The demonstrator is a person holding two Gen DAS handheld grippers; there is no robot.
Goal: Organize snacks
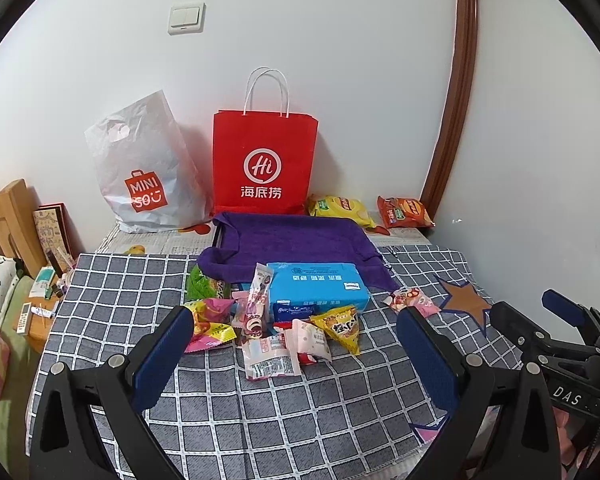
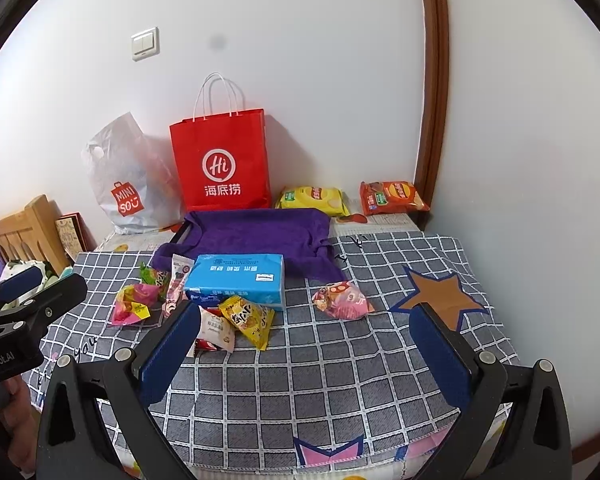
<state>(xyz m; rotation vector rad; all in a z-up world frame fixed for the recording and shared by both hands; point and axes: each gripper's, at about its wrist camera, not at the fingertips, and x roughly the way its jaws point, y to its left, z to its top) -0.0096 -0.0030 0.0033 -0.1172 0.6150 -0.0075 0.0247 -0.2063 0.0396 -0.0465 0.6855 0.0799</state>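
White wall backs a bench (image 1: 300, 408) draped in grey checked cloth. Left to right: the left claw (image 1: 294, 344) hangs released, holding nothing, with the snack pile (image 1: 276, 332) lying between and just beyond its fingertips; a blue tissue pack (image 1: 316, 286), long axis running left-right, touches the pile's far side. The right claw (image 2: 306, 344) is likewise spread wide and bare, a pink snack packet (image 2: 342, 300) ahead of it. Behind stand a white bag (image 1: 148, 172), red bag (image 1: 264, 160), and purple cloth (image 1: 296, 240).
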